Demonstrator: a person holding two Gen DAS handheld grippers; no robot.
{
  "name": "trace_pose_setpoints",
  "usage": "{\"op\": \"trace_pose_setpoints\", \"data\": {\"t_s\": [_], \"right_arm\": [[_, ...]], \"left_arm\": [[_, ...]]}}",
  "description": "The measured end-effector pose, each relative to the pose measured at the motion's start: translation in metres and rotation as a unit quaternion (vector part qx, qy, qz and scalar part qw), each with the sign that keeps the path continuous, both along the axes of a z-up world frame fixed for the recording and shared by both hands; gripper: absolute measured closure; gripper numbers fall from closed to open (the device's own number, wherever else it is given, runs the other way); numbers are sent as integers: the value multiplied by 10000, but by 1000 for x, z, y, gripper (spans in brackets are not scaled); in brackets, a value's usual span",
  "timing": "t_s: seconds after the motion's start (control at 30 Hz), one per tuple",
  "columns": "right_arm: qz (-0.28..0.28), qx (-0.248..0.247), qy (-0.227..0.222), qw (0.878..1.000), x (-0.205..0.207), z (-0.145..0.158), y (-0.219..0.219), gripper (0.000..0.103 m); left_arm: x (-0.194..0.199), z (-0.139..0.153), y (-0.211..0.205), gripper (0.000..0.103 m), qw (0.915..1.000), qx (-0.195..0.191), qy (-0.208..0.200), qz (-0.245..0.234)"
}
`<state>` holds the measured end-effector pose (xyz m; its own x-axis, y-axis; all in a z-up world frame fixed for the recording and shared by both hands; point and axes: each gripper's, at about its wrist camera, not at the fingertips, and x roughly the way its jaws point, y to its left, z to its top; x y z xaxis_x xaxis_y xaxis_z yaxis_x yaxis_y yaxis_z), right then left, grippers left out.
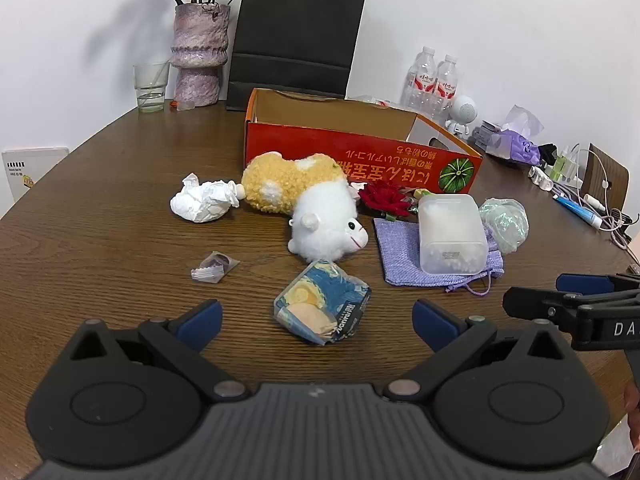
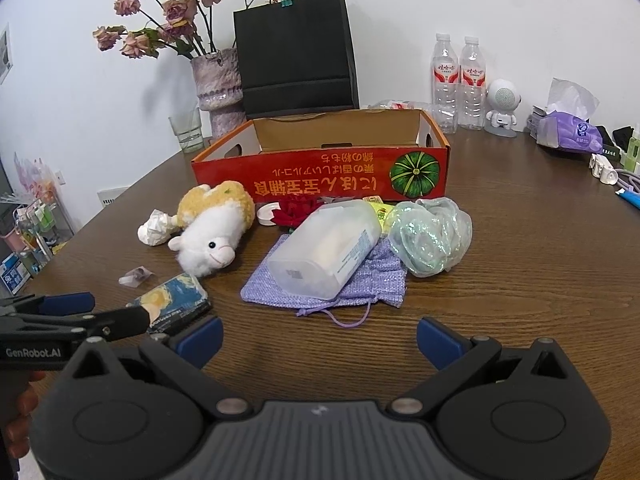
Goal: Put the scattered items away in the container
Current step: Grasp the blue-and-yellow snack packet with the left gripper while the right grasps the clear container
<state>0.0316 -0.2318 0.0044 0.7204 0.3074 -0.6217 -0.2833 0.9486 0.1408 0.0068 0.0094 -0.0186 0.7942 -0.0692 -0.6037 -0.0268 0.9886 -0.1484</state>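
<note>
An open red cardboard box (image 1: 352, 152) (image 2: 320, 178) stands at the back of the brown table. In front of it lie a yellow-and-white plush alpaca (image 1: 316, 208) (image 2: 212, 236), crumpled white tissue (image 1: 202, 202) (image 2: 154, 228), a red fabric rose (image 1: 384, 198) (image 2: 294, 212), a translucent cotton-swab box (image 1: 450, 234) (image 2: 324, 248) on a lilac pouch (image 1: 404, 264) (image 2: 360, 284), an iridescent wrap ball (image 1: 504, 220) (image 2: 430, 236), a small clear wrapper (image 1: 214, 268) (image 2: 136, 276) and a blue painted tissue pack (image 1: 322, 308) (image 2: 176, 300). My left gripper (image 1: 318, 320) is open around the pack's near side. My right gripper (image 2: 320, 338) is open and empty before the pouch.
A black paper bag (image 1: 296, 36), a vase of dried roses (image 1: 200, 52), a glass (image 1: 150, 86) and two water bottles (image 1: 434, 80) stand behind the box. A purple tissue pack (image 2: 568, 132), cables and small items lie at the right edge.
</note>
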Motion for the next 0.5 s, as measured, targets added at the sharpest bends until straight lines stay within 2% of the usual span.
{"op": "trace_pose_setpoints", "data": {"t_s": [0.37, 0.43, 0.5], "right_arm": [[46, -44, 42, 10000, 3, -1, 4, 0], [39, -58, 38, 10000, 6, -2, 5, 0], [-1, -82, -16, 10000, 13, -2, 7, 0]], "left_arm": [[4, -4, -1, 0, 10000, 57, 41, -65], [6, -6, -4, 0, 9995, 206, 13, -231], [10, -9, -9, 0, 9980, 515, -65, -352]]}}
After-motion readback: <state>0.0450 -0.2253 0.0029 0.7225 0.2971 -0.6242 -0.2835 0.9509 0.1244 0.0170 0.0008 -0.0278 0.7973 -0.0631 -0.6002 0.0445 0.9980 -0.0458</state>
